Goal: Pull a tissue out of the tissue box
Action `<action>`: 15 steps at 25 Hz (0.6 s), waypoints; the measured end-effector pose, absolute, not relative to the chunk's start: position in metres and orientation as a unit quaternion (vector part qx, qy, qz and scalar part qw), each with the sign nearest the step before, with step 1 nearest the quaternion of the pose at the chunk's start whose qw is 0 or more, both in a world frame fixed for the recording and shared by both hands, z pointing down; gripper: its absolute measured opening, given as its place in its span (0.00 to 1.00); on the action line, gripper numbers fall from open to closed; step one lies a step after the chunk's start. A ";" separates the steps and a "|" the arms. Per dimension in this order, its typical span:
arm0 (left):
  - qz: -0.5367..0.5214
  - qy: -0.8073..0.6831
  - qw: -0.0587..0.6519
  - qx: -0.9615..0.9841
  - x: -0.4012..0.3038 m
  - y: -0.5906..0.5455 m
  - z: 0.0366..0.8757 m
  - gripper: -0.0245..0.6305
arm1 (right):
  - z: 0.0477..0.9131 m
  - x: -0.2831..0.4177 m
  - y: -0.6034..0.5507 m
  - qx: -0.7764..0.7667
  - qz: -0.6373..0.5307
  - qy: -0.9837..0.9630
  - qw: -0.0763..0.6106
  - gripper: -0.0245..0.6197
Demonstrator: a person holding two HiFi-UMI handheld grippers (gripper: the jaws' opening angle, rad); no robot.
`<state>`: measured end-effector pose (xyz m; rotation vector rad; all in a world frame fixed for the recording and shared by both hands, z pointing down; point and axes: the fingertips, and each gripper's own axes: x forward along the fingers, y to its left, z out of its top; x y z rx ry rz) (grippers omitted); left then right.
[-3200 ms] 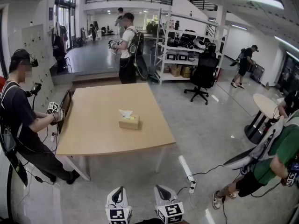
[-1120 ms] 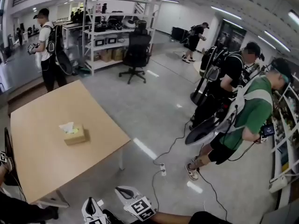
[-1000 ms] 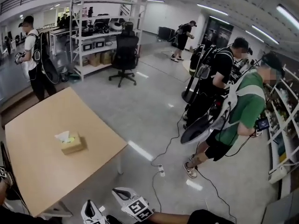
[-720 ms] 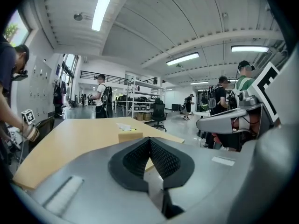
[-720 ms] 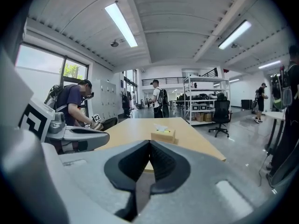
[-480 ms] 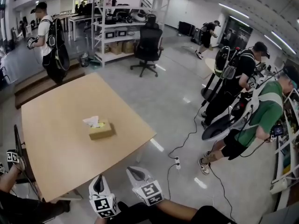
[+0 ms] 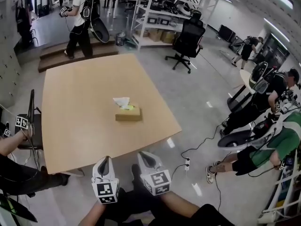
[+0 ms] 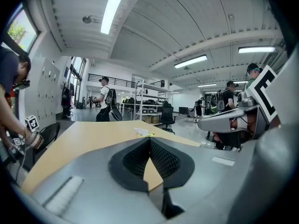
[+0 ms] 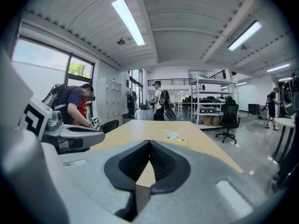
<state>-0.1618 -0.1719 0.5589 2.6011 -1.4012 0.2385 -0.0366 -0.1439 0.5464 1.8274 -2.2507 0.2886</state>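
A tan tissue box [image 7: 128, 113] with a white tissue [image 7: 121, 101] sticking out of its top stands near the middle of the wooden table [image 7: 75, 126]. Both grippers hover side by side at the table's near edge, well short of the box. The left gripper [image 7: 105, 159] is shut and holds nothing. The right gripper [image 7: 144, 155] is shut and empty too. In the left gripper view the jaws [image 8: 150, 139] meet, with the tissue [image 8: 141, 131] small and far ahead. Beyond the closed right gripper [image 9: 149, 143] in its own view, the tissue box [image 9: 175, 138] lies on the tabletop.
A person [image 7: 14, 147] with grippers leans at the table's left edge by a dark chair [image 7: 32, 121]. Another person [image 7: 80, 13] stands beyond the far side. An office chair [image 7: 188, 39], shelves [image 7: 160, 11], floor cables with a power strip [image 7: 187, 163] and people [image 7: 277, 140] are to the right.
The head view has swung left, bringing the table and tissue box to the centre. Both grippers have come forward and slightly up to the table's near edge, still shut.
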 end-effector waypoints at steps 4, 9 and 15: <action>0.087 -0.496 0.089 0.859 -0.172 -0.189 0.562 0.07 | 0.550 -0.035 -0.171 0.610 0.096 -0.778 0.115 0.02; 0.093 -0.510 0.092 0.850 -0.172 -0.220 0.560 0.07 | 0.552 -0.029 -0.211 0.599 0.108 -0.785 0.116 0.02; 0.106 -0.521 0.092 0.842 -0.151 -0.279 0.559 0.07 | 0.566 -0.014 -0.270 0.574 0.126 -0.797 0.142 0.03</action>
